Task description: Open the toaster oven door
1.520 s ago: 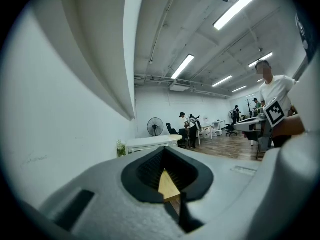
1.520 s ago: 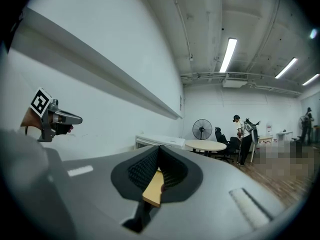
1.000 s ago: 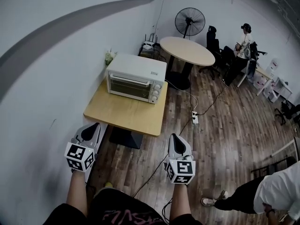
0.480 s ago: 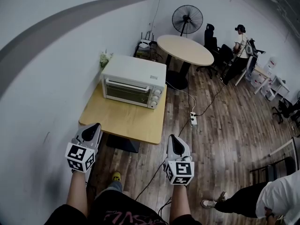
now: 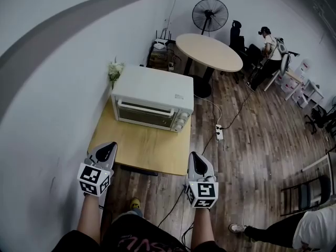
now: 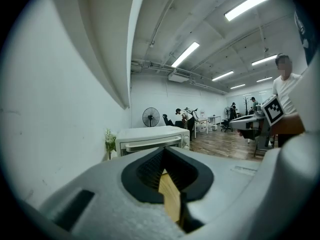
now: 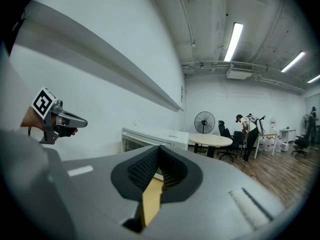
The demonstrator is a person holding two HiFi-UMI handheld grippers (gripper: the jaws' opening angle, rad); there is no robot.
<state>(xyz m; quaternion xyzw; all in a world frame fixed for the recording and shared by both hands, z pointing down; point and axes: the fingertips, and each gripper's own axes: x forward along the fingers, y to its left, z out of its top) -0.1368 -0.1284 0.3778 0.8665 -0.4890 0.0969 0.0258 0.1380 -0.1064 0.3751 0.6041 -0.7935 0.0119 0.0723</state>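
My left hand-held gripper and right hand-held gripper: tapered grey-white shells, black patch on top. Each has a marker cube with black-and-white squares. Ribbed black pads inside. I'm wearing dark shorts with pink lettering and a yellow shoe.

One toaster oven; two tables — a square table and a round table; one fan; one power strip; two grippers — left gripper, right gripper.
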